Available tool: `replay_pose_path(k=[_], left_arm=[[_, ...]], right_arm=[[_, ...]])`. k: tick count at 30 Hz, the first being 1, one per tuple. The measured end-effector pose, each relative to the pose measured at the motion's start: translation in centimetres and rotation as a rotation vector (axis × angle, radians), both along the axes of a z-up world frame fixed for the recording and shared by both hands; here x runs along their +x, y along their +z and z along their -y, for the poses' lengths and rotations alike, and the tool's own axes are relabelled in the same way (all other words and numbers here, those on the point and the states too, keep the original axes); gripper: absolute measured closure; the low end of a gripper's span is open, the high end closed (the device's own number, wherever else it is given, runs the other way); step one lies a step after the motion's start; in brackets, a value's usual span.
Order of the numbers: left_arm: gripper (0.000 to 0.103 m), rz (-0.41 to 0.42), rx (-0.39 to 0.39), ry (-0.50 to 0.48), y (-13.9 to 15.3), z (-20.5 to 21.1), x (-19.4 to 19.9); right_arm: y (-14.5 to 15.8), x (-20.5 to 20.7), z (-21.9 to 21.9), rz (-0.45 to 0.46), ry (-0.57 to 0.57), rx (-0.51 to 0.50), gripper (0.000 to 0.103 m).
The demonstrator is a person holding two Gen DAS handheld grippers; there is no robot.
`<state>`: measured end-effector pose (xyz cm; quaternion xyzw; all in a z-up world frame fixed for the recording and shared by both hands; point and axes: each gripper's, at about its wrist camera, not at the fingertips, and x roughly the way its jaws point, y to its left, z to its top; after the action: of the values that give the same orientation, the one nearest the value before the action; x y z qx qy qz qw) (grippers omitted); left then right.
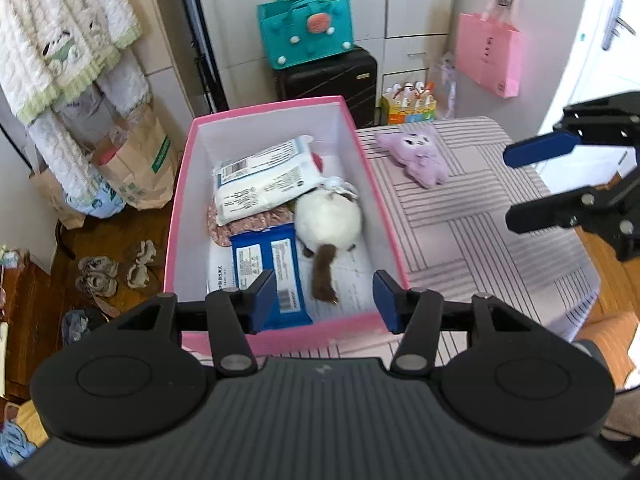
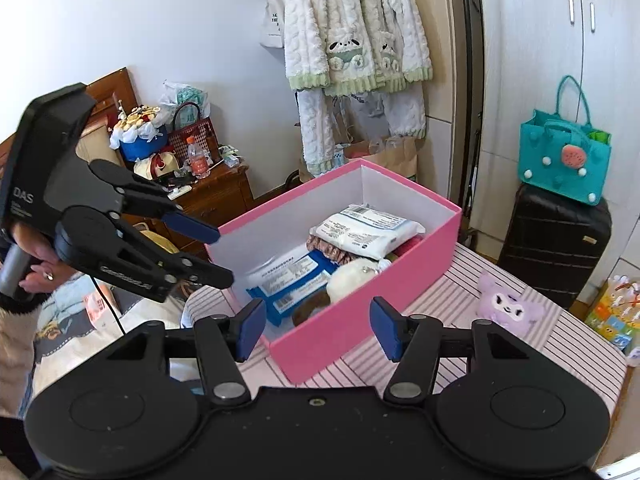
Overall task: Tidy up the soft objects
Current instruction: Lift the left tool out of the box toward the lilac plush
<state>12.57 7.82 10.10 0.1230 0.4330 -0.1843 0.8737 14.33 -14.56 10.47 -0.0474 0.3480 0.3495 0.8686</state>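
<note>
A pink box (image 1: 280, 342) (image 2: 360, 320) with white inner walls stands on a striped table (image 1: 480, 232). Inside lie a white pack (image 1: 264, 180), a blue wipes pack (image 1: 268, 264), a floral cloth (image 1: 224, 232) and a white plush with a brown tail (image 1: 328, 220). A purple plush (image 1: 420, 156) (image 2: 504, 304) lies on the table to the box's right. My left gripper (image 1: 324, 300) (image 2: 225, 256) hovers over the box's near end, open and holding nothing. My right gripper (image 2: 318, 326) (image 1: 507, 189) is open beside the box's corner, nothing between its fingers.
A teal bag (image 1: 308, 32) sits on a black suitcase (image 1: 332, 76) behind the box. A pink paper bag (image 1: 490, 54) hangs on the wall. Brown paper bags (image 1: 136, 164) and shoes (image 1: 100, 276) are on the floor at left. Fleece clothes (image 2: 360, 40) hang above; a wooden cabinet (image 2: 216, 188) is cluttered.
</note>
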Motion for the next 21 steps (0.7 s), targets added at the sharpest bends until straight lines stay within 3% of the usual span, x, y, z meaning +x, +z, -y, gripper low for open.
replay_pose_path(k=[5, 14, 21], left_arm=[[0.042, 0.059, 0.019, -0.031, 0.6, 1.1, -3.3], [0.040, 0.098, 0.042, -0.122, -0.9, 4.5, -7.2], [0.039, 0.059, -0.025, -0.187, -2.1, 7.7, -7.4]], right_arm=[[0.4, -2.8, 1.6, 0.040, -0.001, -0.027, 0.039], [-1.2, -7.5, 4.8, 0.112, -0.023, -0.096, 0.038], [-3.1, -8.8, 7.7, 0.109, -0.063, -0.087, 0.031]])
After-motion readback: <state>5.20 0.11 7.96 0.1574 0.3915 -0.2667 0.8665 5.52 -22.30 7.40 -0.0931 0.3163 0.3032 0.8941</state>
